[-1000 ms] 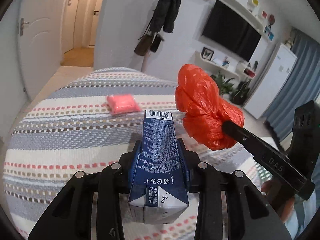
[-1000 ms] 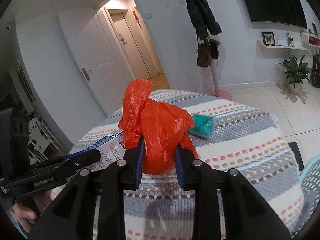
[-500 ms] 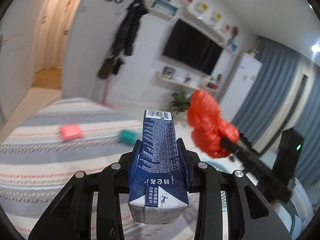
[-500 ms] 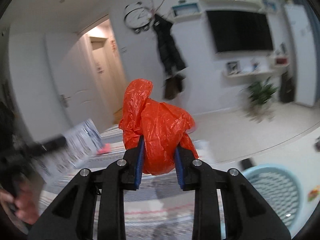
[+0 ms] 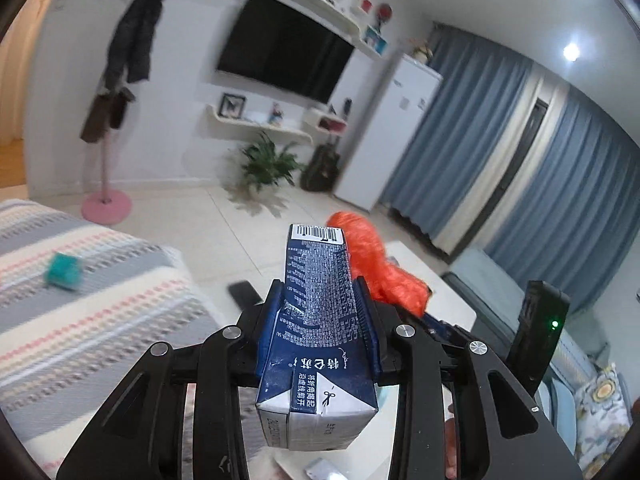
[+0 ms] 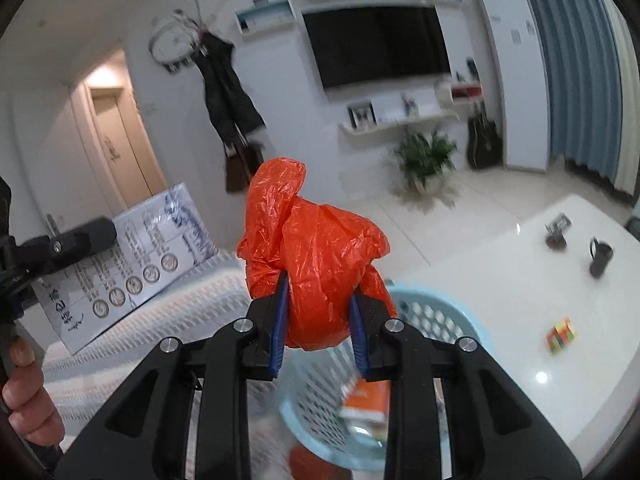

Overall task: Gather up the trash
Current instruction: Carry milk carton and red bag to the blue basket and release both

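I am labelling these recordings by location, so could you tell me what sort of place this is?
Most likely a home living room. A wall-mounted television hangs above floating shelves, a potted plant stands on the tiled floor, and a coat hangs on a rack beside a doorway.

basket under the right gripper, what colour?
Light blue, perforated plastic basket, seen best in the right wrist view, just below the orange bag.
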Available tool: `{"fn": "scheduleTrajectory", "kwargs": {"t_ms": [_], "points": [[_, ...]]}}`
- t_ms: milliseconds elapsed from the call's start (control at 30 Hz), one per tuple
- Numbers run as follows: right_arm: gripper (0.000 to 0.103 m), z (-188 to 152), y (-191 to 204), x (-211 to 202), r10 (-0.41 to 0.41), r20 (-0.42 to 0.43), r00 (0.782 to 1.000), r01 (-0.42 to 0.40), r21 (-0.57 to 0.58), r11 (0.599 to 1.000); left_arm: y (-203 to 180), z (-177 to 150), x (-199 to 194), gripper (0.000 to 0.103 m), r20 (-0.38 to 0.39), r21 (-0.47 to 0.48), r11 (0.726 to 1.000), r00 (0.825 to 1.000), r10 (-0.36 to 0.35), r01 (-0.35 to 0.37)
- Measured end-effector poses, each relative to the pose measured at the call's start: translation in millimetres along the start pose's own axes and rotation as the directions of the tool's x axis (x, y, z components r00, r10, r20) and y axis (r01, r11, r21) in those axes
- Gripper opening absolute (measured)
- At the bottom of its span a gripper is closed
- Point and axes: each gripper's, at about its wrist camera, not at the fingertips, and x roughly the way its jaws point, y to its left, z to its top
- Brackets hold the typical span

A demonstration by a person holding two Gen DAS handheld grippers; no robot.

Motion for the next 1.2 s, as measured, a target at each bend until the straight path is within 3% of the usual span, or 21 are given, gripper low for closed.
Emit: {"fn": "scheduleTrajectory", "kwargs": {"t_ms": [167, 267, 367, 500, 533, 600, 633, 1000, 1200], "points": [[0.024, -18, -36, 25, -0.057, -0.138, 0.989, 0.066, 0.062, 0.996, 0, -18, 49, 0.033, -0.087, -0.007, 1.000, 0.996, 0.000, -0.001], [0.026, -30, -55, 44, -0.099, -0.235, 0.967, 0.123, 0.091, 0.988, 1, -27, 75, 0.033, -0.139, -0.005, 1.000, 0.990, 0.023, -0.024], [0.026, -41, -69, 54, -0.109, -0.285, 0.952, 0.147, 0.114, 0.983, -2, -38, 96, 0.033, -0.173, 0.036, 0.997, 0.983, 0.066, -0.061], [0.027, -49, -76, 60, -0.116, -0.319, 0.941, 0.161, 0.118, 0.980, 0, -46, 115, 0.034, -0.203, 0.024, 0.998, 0.977, 0.068, -0.064], [0.030, -49, -77, 61, -0.115, -0.325, 0.939, 0.161, 0.119, 0.980, 1, -46, 117, 0.035, -0.205, 0.021, 0.997, 0.976, 0.071, -0.068], [0.054, -49, -79, 59, -0.113, -0.328, 0.938, 0.163, 0.131, 0.978, -1, -50, 119, 0.054, -0.215, 0.028, 0.998, 0.974, 0.067, -0.063], [0.064, -48, -80, 57, -0.112, -0.317, 0.942, 0.163, 0.139, 0.977, -2, -52, 119, 0.057, -0.215, 0.032, 0.998, 0.974, 0.066, -0.060], [0.064, -40, -48, 53, -0.108, -0.293, 0.950, 0.135, 0.074, 0.988, 15, -60, 88, 0.062, -0.203, 0.001, 0.998, 0.977, 0.060, -0.061], [0.064, -28, -8, 49, -0.069, -0.257, 0.964, 0.076, 0.020, 0.997, 35, -52, 46, 0.062, -0.141, -0.031, 0.997, 0.987, 0.071, -0.076]]}}
